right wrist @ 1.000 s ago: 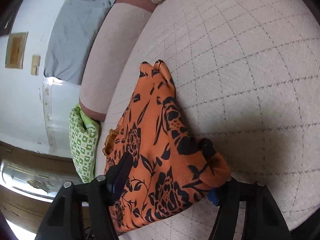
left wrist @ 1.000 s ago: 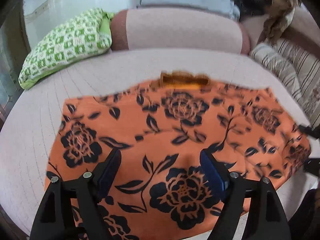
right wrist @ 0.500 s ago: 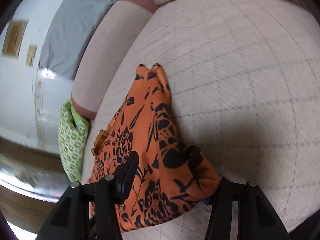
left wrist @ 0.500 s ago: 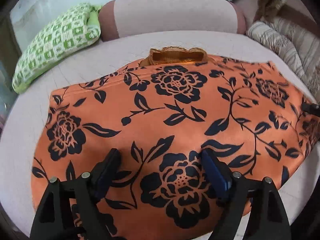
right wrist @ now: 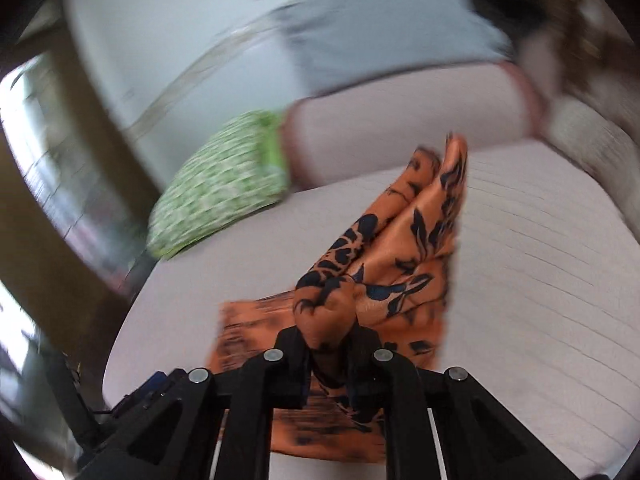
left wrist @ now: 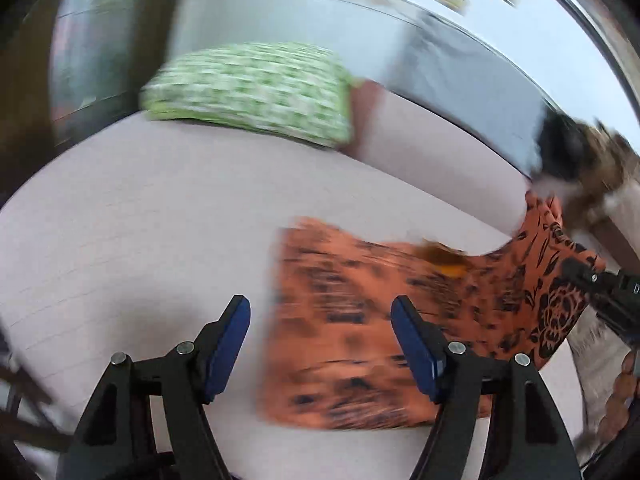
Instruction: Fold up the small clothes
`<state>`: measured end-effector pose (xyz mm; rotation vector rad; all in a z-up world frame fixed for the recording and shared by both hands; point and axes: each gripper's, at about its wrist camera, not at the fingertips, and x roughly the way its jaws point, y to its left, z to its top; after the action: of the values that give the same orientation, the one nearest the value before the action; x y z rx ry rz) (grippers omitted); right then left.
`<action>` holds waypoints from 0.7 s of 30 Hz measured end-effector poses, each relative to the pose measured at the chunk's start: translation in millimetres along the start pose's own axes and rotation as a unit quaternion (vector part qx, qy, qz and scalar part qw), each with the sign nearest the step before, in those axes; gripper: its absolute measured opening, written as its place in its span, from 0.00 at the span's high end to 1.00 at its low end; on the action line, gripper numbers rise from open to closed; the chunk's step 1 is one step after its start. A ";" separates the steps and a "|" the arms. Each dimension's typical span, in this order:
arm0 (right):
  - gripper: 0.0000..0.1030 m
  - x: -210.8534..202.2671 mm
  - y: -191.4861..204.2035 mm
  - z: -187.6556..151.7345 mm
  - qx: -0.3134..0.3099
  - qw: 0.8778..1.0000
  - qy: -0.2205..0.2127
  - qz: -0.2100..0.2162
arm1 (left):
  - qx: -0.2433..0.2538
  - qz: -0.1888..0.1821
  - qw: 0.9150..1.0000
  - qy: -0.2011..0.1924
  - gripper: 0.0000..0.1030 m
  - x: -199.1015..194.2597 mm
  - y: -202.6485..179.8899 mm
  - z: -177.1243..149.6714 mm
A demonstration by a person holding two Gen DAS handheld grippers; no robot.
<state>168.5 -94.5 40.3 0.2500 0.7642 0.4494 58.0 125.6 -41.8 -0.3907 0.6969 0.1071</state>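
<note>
Between right tool (right wrist: 328,336) pads, bunched orange garment (right wrist: 400,264)

Right gripper (right wrist: 329,344) clamped on a bunched fold of orange floral garment (right wrist: 400,248) — lifted above pale quilted bed (right wrist: 540,280), green patterned pillow (right wrist: 220,184) behind, blurred.

One orange floral garment (left wrist: 360,320); two grippers, the left gripper (left wrist: 320,344) and the right gripper (right wrist: 329,354); one green-checked pillow (left wrist: 252,88); one pink bolster (right wrist: 408,120); one quilted bed cover (left wrist: 140,220); one grey cloth (right wrist: 392,36) behind.
</note>
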 end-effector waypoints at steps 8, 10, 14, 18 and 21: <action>0.88 148.5 75.6 -103.2 -0.059 0.981 0.183 0.025 | -0.082 0.050 0.995 0.035 0.29 -11.0 98.7 -36.8; 0.88 144.7 76.2 -105.3 -0.065 0.983 0.169 0.027 | -0.080 0.045 0.995 0.038 0.29 -11.1 102.0 -40.3; 0.88 127.2 82.6 -90.8 -0.083 0.984 0.155 0.017 | -0.079 0.024 0.996 0.037 0.29 -7.0 96.5 -41.7; 0.79 131.6 105.4 -102.4 -0.186 0.969 0.160 -0.034 | -0.065 0.009 0.997 0.035 0.29 -6.5 90.4 -45.2; 0.79 141.3 120.3 -115.7 -0.243 0.954 0.156 -0.077 | -0.075 -0.004 0.996 0.039 0.29 -5.7 93.6 -47.7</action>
<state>139.6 85.0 -81.3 -0.3472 0.9454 0.5210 3.8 193.8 -100.8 -0.5441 0.7666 0.1386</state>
